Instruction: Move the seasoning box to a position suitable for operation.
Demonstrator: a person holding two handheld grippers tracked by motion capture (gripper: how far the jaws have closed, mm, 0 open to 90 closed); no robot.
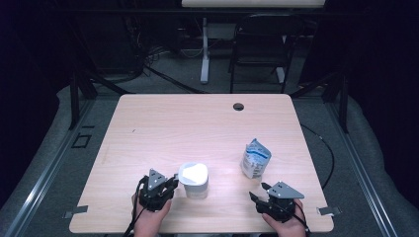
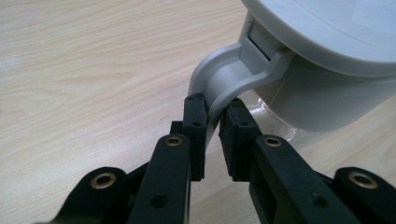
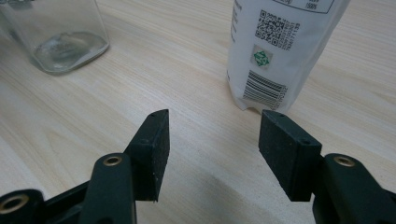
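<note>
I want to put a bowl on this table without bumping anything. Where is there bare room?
The far half of the table, up to the cable hole, is bare, as is the near left corner. The strip between the lidded jar and the pouch is free but narrow. The near edge is crowded: the left gripper grips the jar's handle, and the right gripper faces the pouch.

Black fingers (image 3: 149, 149) with brass rivets, grey three-cornered top plates (image 1: 284, 190).

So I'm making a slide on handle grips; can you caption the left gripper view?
Left tongs pinch the grey handle of a lidded jug on a wooden table.
</note>
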